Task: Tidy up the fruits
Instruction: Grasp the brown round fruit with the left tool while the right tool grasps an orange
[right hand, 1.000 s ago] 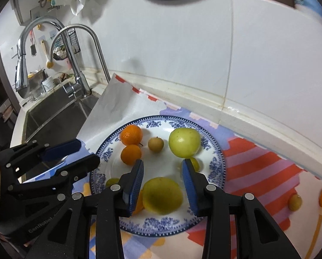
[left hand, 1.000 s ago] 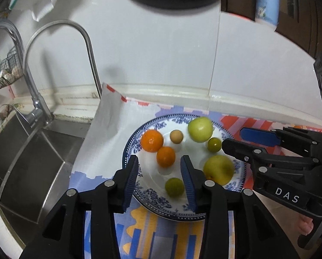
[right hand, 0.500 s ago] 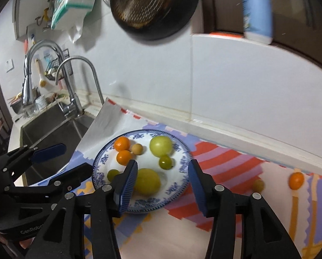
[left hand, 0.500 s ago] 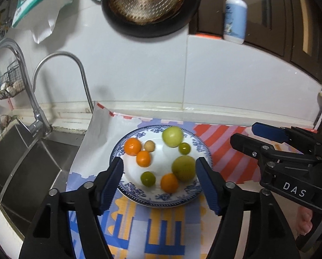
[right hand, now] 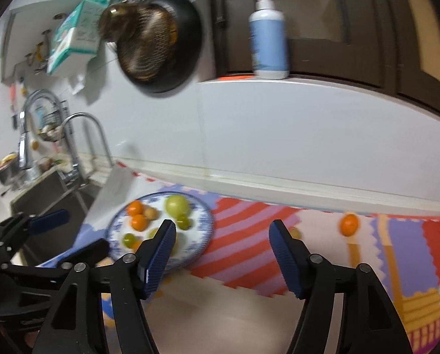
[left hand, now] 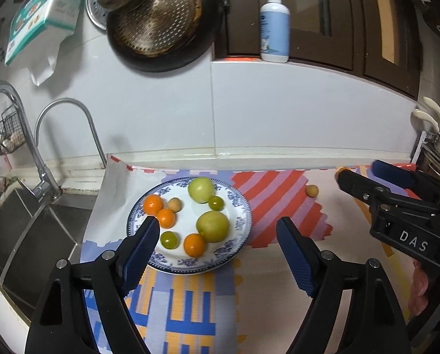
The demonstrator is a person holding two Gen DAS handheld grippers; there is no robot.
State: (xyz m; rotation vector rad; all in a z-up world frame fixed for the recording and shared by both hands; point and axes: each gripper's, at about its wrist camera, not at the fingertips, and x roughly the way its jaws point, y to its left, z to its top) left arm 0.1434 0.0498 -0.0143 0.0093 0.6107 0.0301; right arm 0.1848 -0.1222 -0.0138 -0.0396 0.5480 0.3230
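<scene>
Lying loose on the patterned mat, off the blue-and-white patterned china plate [left hand: 240, 206], two fruits are what the next move most likely turns on: a small tan round fruit [left hand: 311, 191] and a small orange citrus fruit [right hand: 349, 224] farther out along the worktop.

From the right wrist view, the orange citrus sits ahead and to the right of the right gripper [right hand: 221, 250], near the back edge of the mat. The small tan fruit lies nearer, just behind the tip of that gripper's right finger, which partly hides it. Both are round, so neither has a long axis to line up with; any approach angle should serve.

From the left wrist view, the tan fruit lies well to the right of the left gripper [left hand: 217, 246], beyond the plate, with the right gripper between that side and the stray fruit. I judge the right gripper the nearer one for both strays, and the plate lies to its left for the return.

Both grippers are spread wide and carry nothing. The plate already holds seven pieces: two large yellow-green fruits [left hand: 212, 226], three oranges [left hand: 194, 245], two small green ones [left hand: 169, 240] and a small tan one, so free room remains mostly toward its right rim.
</scene>
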